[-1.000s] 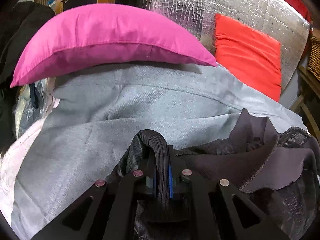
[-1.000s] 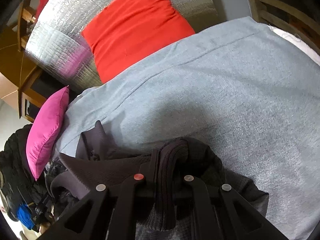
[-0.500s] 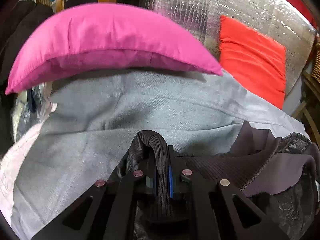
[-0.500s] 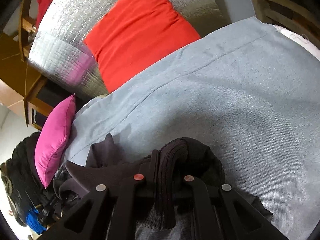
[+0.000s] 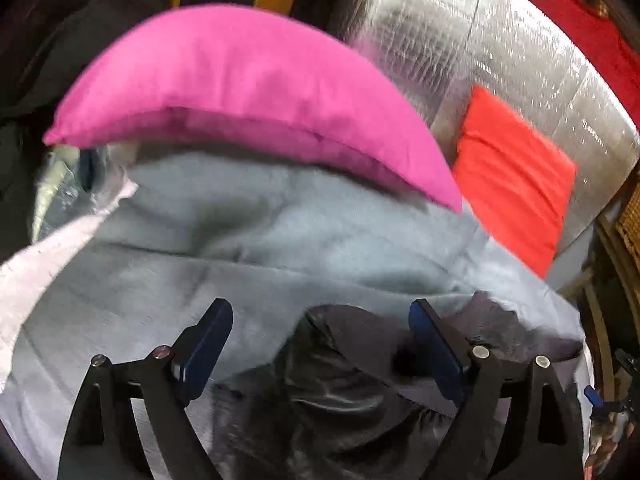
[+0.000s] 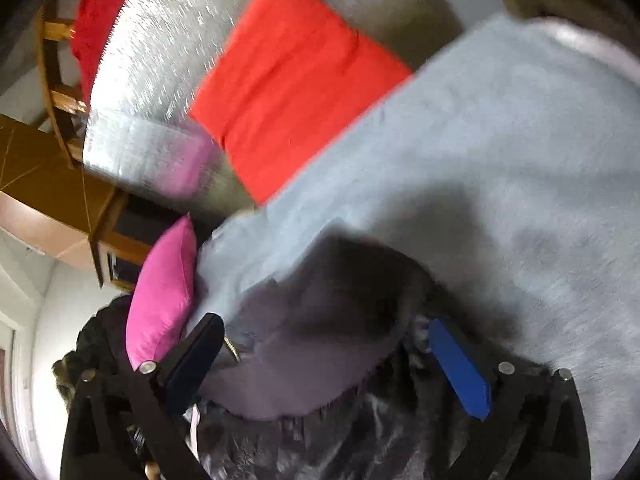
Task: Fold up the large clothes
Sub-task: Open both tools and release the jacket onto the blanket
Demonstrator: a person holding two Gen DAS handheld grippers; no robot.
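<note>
A grey cover [image 5: 248,264] spreads over the soft surface, backed by a silver quilted panel [image 5: 500,52] with an orange-red cushion [image 5: 516,192] leaning on it and a pink pillow [image 5: 248,108] lying at the cover's far edge; wooden furniture [image 6: 52,184] stands beyond.

A second ago both grippers were clamped on a black ribbed band of the dark garment [image 5: 344,380]. Now the left gripper [image 5: 320,344] has let go: its jaws are opening, blue pads set wide, and the garment's bunched edge lies loose between them without either pad pressing on it. The right gripper [image 6: 320,356] has done the same; its jaws are opening to their widest, and the dark garment [image 6: 332,320] sits in a slack heap in the gap, touching neither pad as far as can be seen. The pillow and cushion fill more of each view than before, and the garment's fold has slumped onto the cover.

Both grippers point down at a slant toward the garment, the right one rolled so that the room appears tilted in its view.

Both views are blurred by motion, so the garment's seams and its ribbed band are hard to make out. Its lower part is cut off by the frame and hidden behind the gripper arms. A dark pile [image 6: 92,340] beside the pillow cannot be identified.
</note>
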